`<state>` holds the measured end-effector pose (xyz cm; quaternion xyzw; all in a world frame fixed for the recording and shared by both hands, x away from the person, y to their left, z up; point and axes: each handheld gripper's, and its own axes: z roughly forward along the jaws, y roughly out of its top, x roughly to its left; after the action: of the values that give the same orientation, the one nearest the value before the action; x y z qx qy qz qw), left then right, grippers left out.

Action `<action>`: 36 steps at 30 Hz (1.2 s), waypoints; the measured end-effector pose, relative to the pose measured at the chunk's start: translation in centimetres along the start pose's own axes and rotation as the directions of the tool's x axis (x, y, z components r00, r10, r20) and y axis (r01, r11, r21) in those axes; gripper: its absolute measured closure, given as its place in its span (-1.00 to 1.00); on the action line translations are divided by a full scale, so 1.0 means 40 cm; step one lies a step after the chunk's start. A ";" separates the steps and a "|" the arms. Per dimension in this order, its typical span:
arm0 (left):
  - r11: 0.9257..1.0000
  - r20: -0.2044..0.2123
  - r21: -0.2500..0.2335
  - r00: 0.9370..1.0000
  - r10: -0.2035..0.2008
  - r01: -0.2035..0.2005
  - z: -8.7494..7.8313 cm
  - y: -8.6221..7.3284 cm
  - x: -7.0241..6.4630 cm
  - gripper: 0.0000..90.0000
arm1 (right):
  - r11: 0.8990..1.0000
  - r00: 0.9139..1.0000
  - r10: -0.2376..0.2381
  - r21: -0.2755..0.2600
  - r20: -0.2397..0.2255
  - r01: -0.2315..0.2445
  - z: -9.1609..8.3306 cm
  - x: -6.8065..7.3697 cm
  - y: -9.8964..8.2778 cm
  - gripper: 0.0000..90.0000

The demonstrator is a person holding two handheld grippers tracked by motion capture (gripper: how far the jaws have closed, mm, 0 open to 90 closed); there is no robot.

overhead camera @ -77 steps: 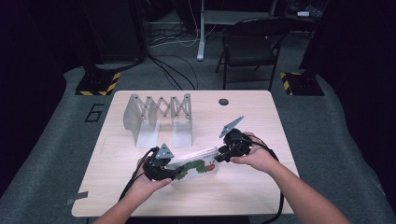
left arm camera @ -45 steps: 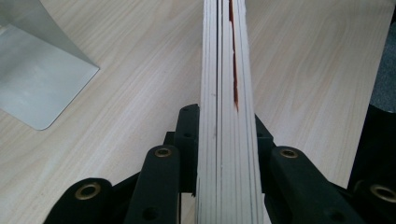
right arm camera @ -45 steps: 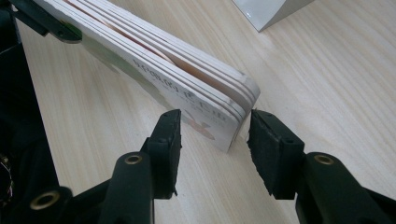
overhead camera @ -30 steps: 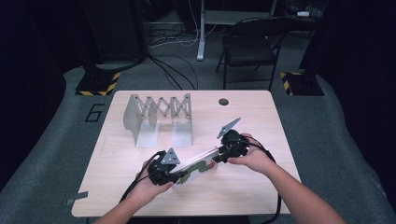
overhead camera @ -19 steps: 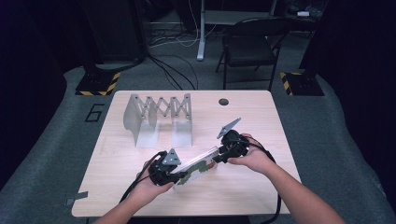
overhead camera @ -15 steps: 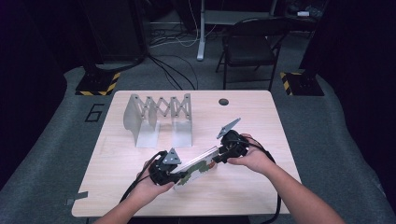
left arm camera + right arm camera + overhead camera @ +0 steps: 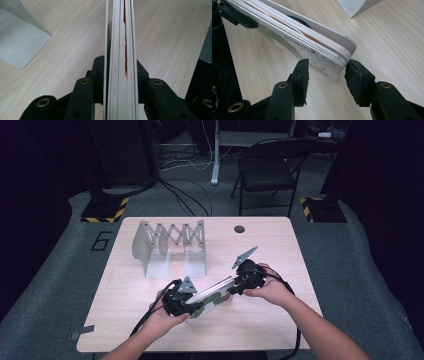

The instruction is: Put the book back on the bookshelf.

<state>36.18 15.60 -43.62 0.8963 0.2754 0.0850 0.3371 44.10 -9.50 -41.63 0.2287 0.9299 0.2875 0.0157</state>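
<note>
The book (image 7: 212, 296) is a thick board book held off the table (image 7: 260, 245) near its front edge, between the two grippers, its long axis running from lower left to upper right in the high view; its spine or edge faces up, the printed cover tilted toward the person.

The left gripper (image 7: 119, 100) has the book's near end between its jaws; in the left gripper view the stacked page edges run straight up the middle, the right pad against the outer board, the left pad beside a single leaf that stands a little off the rest; these jaws have just been opening slightly, yet the book sits tight between them, so the grip reads as clamped on the book. In the high view this gripper (image 7: 181, 300) sits at the book's lower left end, the left hand (image 7: 162, 315) behind it.

The right gripper (image 7: 327, 75) stands at the opposite end; its jaws are apart, one pad below the cover and clear of it, the other just beside the rounded corner of the boards; whether that pad touches I cannot tell. In the high view it (image 7: 245, 277) meets the book's upper right end.

A grey bookend rack (image 7: 167, 247) stands well apart, farther back on the table; its foot (image 7: 20, 37) shows in the left gripper view.
</note>
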 end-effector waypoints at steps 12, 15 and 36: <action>1.000 -0.011 0.004 1.000 -0.011 0.011 0.003 0.007 -0.001 0.54 | 1.000 1.000 0.000 -0.001 0.000 0.000 0.000 0.000 0.000 0.19; 1.000 -0.012 0.008 1.000 -0.006 0.007 0.003 0.008 -0.001 0.55 | 1.000 1.000 -0.002 0.000 -0.002 0.002 0.000 0.000 0.000 0.19; 0.999 -0.008 0.013 1.000 0.029 -0.029 0.002 0.011 -0.014 0.68 | 1.000 1.000 0.017 0.011 -0.006 -0.017 -0.002 -0.001 -0.005 0.19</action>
<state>35.94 14.98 -43.39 0.9020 0.2643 0.0919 0.3288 44.05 -9.72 -41.69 0.2361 0.9295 0.2833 0.0093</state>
